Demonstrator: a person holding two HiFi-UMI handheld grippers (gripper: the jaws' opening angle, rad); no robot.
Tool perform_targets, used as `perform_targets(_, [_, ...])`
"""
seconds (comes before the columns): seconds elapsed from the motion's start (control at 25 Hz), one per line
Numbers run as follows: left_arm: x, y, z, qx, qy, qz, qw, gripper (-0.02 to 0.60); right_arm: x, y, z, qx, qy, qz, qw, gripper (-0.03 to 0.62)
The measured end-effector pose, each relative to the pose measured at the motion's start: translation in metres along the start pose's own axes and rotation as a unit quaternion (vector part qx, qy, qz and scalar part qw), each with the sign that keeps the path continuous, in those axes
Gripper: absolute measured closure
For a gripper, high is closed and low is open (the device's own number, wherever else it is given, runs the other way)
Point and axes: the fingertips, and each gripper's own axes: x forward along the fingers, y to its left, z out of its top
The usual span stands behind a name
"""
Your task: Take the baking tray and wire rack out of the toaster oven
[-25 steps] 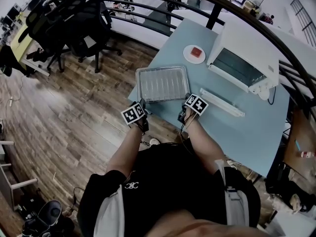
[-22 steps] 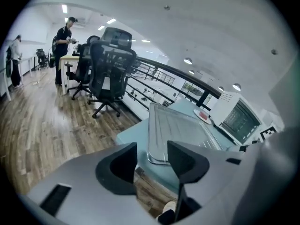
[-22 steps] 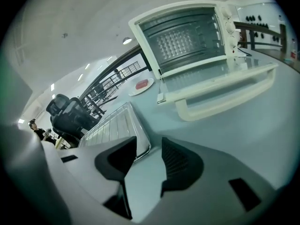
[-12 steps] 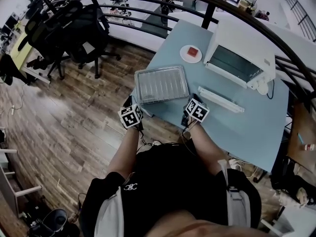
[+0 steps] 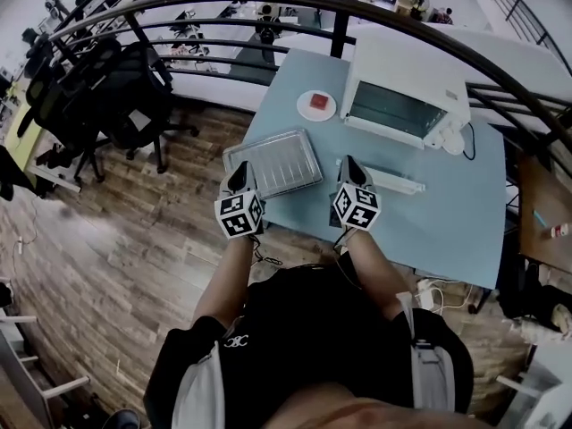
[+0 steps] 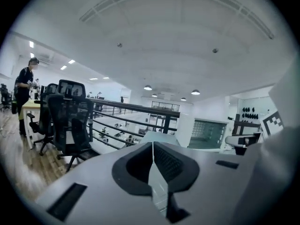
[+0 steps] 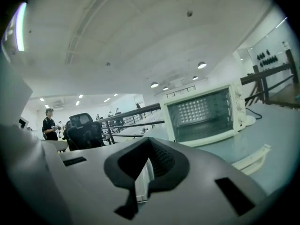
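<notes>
Nearest is the person in a black shirt, both forearms stretched toward 12 o'clock. The left gripper (image 5: 239,179) is clenched: in the left gripper view its black pads meet at the tip (image 6: 152,145) with nothing between them. The right gripper (image 5: 349,163) is also clenched and empty, its pads pressed together (image 7: 149,140). In the head view the left gripper's tip shows at the near left corner of the silver rectangular baking tray (image 5: 266,139); I cannot tell if it touches it. The tray lies flat on the light blue surface (image 5: 447,222), outside the oven, and the thin metal wire rack (image 5: 273,164) lies in it. The right gripper is just beside the tray, at its 3 o'clock. A long narrow white strip (image 5: 386,180) lies on the surface at 2 o'clock of this gripper. At 1 o'clock of the tray stands a small round white plate (image 5: 307,111) with a red piece on it. The white box-shaped toaster oven (image 5: 402,83) is beside the plate at its 3 o'clock, its glass front toward the person. Beyond the surface runs a dark metal railing (image 5: 223,7), and black office chairs (image 5: 125,96) stand on the wooden floor at 10 o'clock.
</notes>
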Motion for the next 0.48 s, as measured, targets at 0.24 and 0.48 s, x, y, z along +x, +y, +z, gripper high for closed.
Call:
perform_targets(0.24, [0.012,-0.080,0.030,0.018,-0.016,-0.086,0.9960,0.561,-0.033,-0.031,0.063,-0.019,-0.074,-0.028,0.997,0.592])
perform_targets(0.48, [0.022,-0.148,0.052,0.058,-0.032,-0.149,0.9866,0.563,-0.070,-0.076,0.106,-0.041,-0.128,-0.081,0.988,0.592])
